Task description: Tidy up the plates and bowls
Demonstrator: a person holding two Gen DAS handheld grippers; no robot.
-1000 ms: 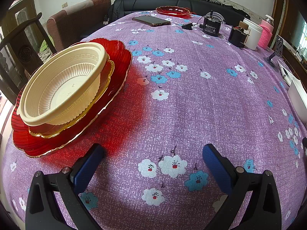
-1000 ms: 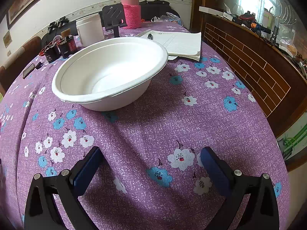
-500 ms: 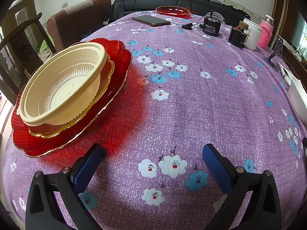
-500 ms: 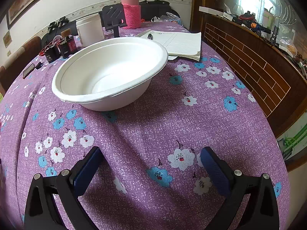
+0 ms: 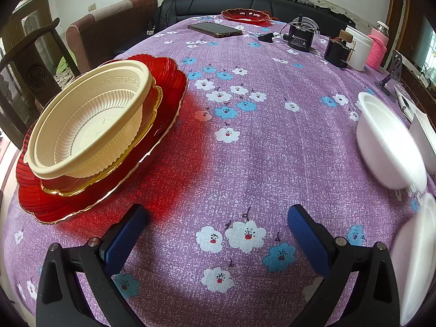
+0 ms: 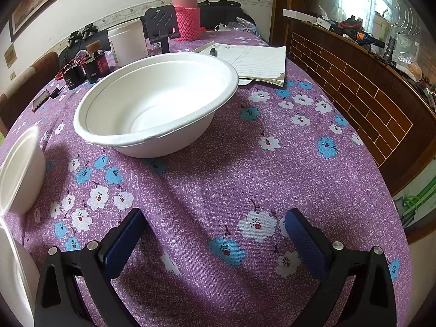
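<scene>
A cream patterned bowl [image 5: 90, 125] sits in a small gold-rimmed plate [image 5: 154, 106] on a big red plate [image 5: 169, 81], ahead and left of my left gripper [image 5: 218, 223], which is open with nothing in it. A small white bowl [image 5: 387, 141], blurred, lies on the cloth to the right, and another white bowl edge [image 5: 417, 259] is at the lower right. In the right wrist view a large white bowl [image 6: 155, 106] stands ahead of my open right gripper [image 6: 215, 231]. The small white bowl [image 6: 19, 169] is at the far left, with another white rim [image 6: 11, 272] below it.
A round table under a purple flowered cloth [image 5: 245, 141] holds a second red plate [image 5: 245, 16], a phone [image 5: 215, 30], black boxes [image 5: 299, 35], a white jar [image 6: 126, 41], a pink bottle [image 6: 186, 13], a phone stand [image 6: 162, 26] and a notebook [image 6: 256, 60]. A wooden cabinet [image 6: 354, 87] stands to the right.
Two white bowls have come into view between the grippers, at the right of the left view and the left of the right view, blurred. Both grippers stay where they were.
</scene>
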